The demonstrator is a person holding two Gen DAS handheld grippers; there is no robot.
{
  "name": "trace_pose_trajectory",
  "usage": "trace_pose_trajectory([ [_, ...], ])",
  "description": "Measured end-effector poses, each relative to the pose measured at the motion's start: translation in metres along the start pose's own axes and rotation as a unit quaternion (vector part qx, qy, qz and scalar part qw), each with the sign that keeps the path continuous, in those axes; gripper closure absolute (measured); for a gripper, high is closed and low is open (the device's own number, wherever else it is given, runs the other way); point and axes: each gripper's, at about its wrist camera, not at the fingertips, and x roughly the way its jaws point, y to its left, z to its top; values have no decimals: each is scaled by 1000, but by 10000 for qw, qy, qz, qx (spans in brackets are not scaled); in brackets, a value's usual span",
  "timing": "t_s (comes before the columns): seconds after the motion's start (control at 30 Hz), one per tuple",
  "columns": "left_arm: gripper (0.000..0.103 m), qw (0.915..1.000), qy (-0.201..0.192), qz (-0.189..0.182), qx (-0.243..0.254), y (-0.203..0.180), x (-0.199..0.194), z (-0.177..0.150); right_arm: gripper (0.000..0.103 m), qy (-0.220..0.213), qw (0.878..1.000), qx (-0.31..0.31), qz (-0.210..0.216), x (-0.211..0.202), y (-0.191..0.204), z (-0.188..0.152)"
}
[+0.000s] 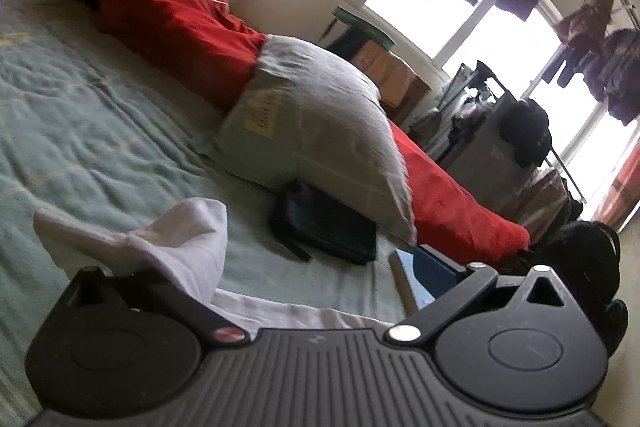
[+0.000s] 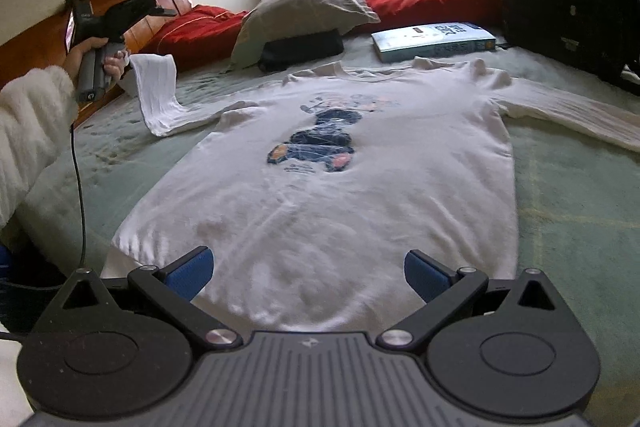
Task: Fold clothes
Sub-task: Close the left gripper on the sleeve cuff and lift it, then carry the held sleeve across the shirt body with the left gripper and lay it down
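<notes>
While the white sweater (image 2: 332,195) lies flat on the green bedspread (image 2: 576,195), its left sleeve (image 2: 158,87) is lifted by the left gripper (image 2: 120,67); fabric hides those fingertips, so their grip can't be told. Near the hem, the right gripper (image 2: 308,273) hovers, blue pads (image 2: 188,273) spread wide.
</notes>
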Motion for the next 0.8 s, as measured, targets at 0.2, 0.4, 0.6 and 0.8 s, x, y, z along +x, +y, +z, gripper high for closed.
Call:
trace_pose_trajectory([
  [0.2, 1, 9998, 102, -85, 142, -45, 7, -10, 0, -109, 9999, 90, 99, -11, -14, -9],
  [0.4, 1, 9990, 157, -181, 387, -90, 17, -25, 0, 53, 9997, 68, 211, -6, -19, -12],
  [0.6, 1, 9973, 343, -261, 600, -131, 31, -42, 0, 147, 9996, -55, 225, -4, -23, -20],
  [0.8, 1, 9945, 465, -394, 848, -172, 45, -60, 0, 115, 9993, 64, 358, -6, -32, -26],
])
